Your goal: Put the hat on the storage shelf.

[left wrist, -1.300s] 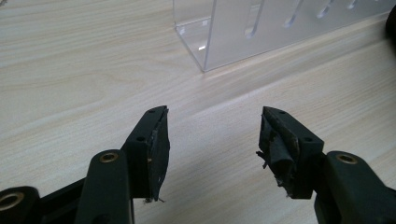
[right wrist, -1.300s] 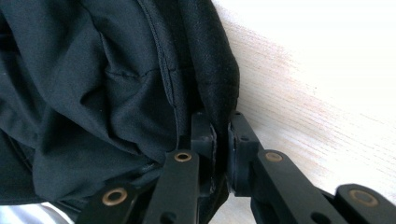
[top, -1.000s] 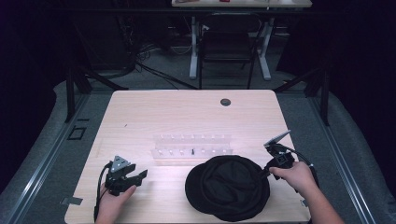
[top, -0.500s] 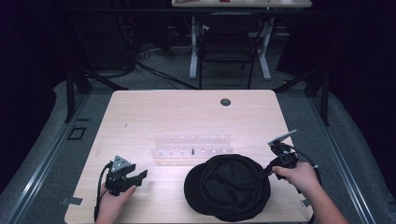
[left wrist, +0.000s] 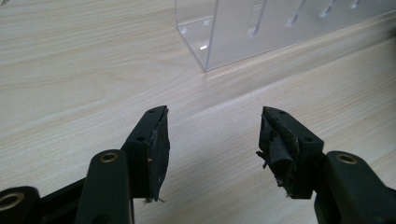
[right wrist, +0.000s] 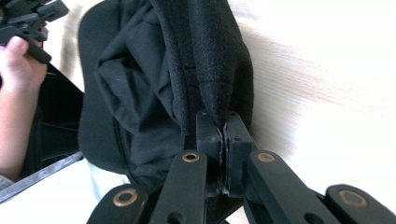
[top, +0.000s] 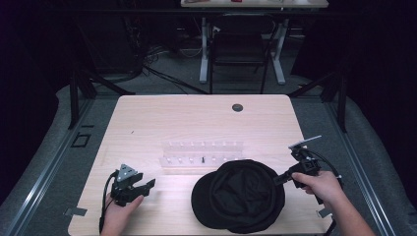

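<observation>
Right gripper (right wrist: 223,140) jaws clamped on black cap (right wrist: 187,70), left gripper (left wrist: 212,140) jaws apart

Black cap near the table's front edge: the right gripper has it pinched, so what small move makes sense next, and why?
Probably bring the left gripper across to the black cap and pinch its near-left edge. The right gripper is shut on a fold of the rim, while the left one hangs open above bare table beside the clear rack. A second hold would steady the limp fabric.
</observation>
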Tool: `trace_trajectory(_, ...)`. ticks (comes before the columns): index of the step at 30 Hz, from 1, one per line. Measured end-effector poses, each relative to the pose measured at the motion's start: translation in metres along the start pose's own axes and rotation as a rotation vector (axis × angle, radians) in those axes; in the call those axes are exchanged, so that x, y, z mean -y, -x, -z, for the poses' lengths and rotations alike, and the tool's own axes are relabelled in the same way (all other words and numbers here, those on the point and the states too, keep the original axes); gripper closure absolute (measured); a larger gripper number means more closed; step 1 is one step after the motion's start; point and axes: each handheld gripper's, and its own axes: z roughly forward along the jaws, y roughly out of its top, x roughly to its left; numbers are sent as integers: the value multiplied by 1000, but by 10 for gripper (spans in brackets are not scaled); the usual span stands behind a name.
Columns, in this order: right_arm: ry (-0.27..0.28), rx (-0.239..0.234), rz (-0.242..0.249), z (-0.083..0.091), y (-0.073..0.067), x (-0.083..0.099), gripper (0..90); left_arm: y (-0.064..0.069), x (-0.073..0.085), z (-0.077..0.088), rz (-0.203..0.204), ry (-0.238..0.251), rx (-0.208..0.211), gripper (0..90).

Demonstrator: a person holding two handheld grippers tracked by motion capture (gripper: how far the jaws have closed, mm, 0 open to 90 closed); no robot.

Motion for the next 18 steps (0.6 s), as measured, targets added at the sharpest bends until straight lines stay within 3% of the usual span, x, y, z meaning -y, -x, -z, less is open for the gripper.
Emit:
trace_trajectory(3,-16,-23,18,3,0,-1,882,0,0,0,0,2,0,429)
trace_trajectory(4,15,-48,7,4,-2,1,882,0,0,0,0,2,0,429)
trace_trajectory(6,23,-53,-3,5,-3,1,883,0,0,0,1,1,0,428)
trace_trajectory(10,35,-114,22,11,-8,2,883,0,0,0,1,-1,0,429)
trace_trajectory(18,60,-188,56,16,-21,2,883,0,0,0,1,-2,0,429)
